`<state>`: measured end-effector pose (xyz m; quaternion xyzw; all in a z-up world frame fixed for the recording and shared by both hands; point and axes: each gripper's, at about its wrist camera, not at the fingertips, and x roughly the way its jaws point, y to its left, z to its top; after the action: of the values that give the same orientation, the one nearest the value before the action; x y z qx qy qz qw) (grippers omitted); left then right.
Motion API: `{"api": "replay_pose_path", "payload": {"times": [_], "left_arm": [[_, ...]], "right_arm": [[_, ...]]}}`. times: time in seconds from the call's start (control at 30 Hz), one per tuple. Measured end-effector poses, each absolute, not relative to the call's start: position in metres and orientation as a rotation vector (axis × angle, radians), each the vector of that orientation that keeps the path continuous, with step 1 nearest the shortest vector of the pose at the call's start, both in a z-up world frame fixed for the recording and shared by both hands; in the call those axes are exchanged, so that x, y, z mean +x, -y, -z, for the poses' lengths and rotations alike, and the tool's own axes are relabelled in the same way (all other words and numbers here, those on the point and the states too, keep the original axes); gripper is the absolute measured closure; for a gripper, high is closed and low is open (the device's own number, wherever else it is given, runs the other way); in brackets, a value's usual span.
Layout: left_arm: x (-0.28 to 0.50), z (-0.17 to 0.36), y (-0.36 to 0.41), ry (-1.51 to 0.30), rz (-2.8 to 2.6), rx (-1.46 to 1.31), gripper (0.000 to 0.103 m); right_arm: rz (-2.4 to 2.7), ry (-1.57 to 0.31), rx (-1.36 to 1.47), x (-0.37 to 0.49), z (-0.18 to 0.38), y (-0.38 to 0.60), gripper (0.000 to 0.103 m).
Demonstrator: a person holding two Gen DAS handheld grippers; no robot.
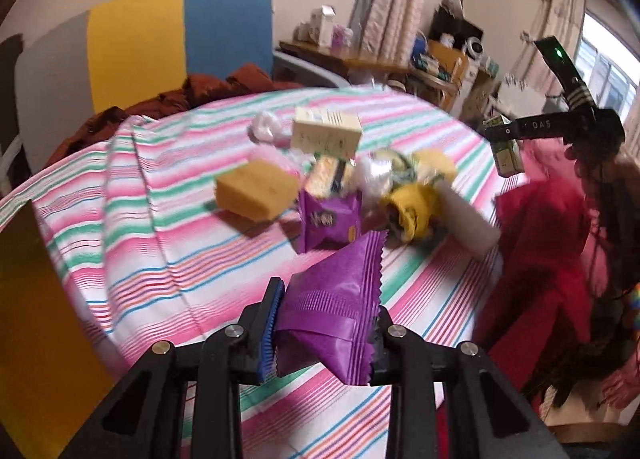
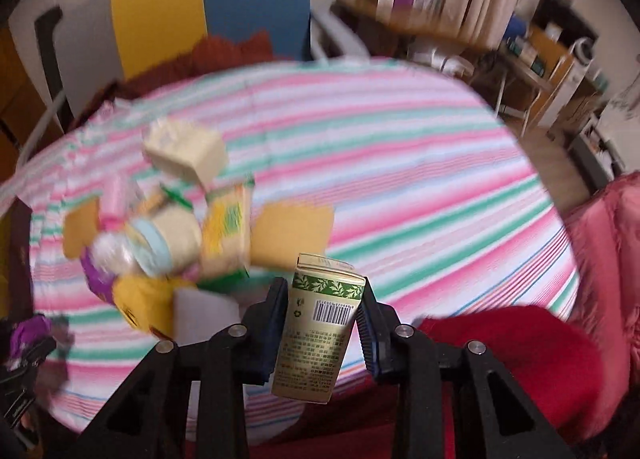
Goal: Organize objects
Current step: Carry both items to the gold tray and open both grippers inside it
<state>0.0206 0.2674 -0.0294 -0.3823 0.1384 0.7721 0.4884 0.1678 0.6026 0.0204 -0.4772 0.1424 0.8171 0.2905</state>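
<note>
Striped cloth (image 1: 160,243) in pink, green and white covers the round table under both your grippers, and its far edge curves away toward a chair back (image 1: 180,31) panelled in grey, yellow and blue. Most of the cloth on the right wrist view's right half lies bare, open room up to the rim, where a red garment (image 2: 520,347) and a pink quilted one (image 2: 608,243) bunch against it. To the left in the left wrist view, a flat yellow-brown panel (image 1: 36,319) stands close to the table edge.

Your left gripper (image 1: 326,323) is clamped on a purple packet (image 1: 336,299) — glossy foil with a crimped, saw-toothed end seam — held up off the cloth, a blue ribbed pad pressing its left side. Your right gripper (image 2: 322,319) pinches a small cream carton (image 2: 316,331), boxy, with a green leaf band and a barcode, also lifted clear of the table; in the left wrist view that carton (image 1: 506,151) hangs beyond the table's right rim.

The remaining clutter sits in one heap near the table's middle: a yellow sponge block (image 1: 256,189), a second purple packet (image 1: 330,219), a cream cardboard box (image 1: 326,133), a white cylinder (image 1: 468,219) and crinkled clear wrappers — blurred, so finer detail is unreadable. Bare stripes surround the heap on every side.
</note>
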Motion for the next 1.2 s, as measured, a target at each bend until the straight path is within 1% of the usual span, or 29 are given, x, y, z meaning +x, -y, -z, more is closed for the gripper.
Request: {"api": "replay_pose_path", "payload": {"times": [0.03,0.17,0.43,0.63,0.97,1.1,1.17,1.2], "left_arm": [[0.02,0.025,-0.262,-0.324,-1.896,-0.922,0.072],[0.01,0.004,-0.237,-0.262,-1.982,-0.907,0.072],[-0.014,-0.023,-0.164,-0.139,-2.189,-0.912,0.071],[-0.039,-0.02,-0.097,-0.034,-2.366,-0.988,0.071],[-0.068,0.017,-0.009,0.064,-2.607,-1.187,0.07],[-0.075,0.03,0.005,0.085,-2.638,-1.259,0.057],[-0.075,0.031,0.011,0.1,-2.675,-1.268,0.056],[-0.073,0.031,0.015,0.11,-2.69,-1.262,0.056]], "right_arm": [[-2.204,-0.361,-1.235,0.169,-0.033,-0.6,0.069],[-2.316,-0.312,-1.137,0.136,-0.05,-0.563,0.069],[-2.649,-0.226,-1.088,0.07,-0.075,-0.46,0.069],[-2.88,-0.226,-1.174,0.013,-0.067,-0.373,0.069],[-3.085,-0.177,-1.462,-0.039,-0.024,-0.247,0.069],[-3.103,-0.219,-1.581,-0.062,-0.005,-0.215,0.068],[-3.121,-0.236,-1.621,-0.073,0.0,-0.201,0.067],[-3.122,-0.254,-1.638,-0.076,0.002,-0.195,0.058]]}}
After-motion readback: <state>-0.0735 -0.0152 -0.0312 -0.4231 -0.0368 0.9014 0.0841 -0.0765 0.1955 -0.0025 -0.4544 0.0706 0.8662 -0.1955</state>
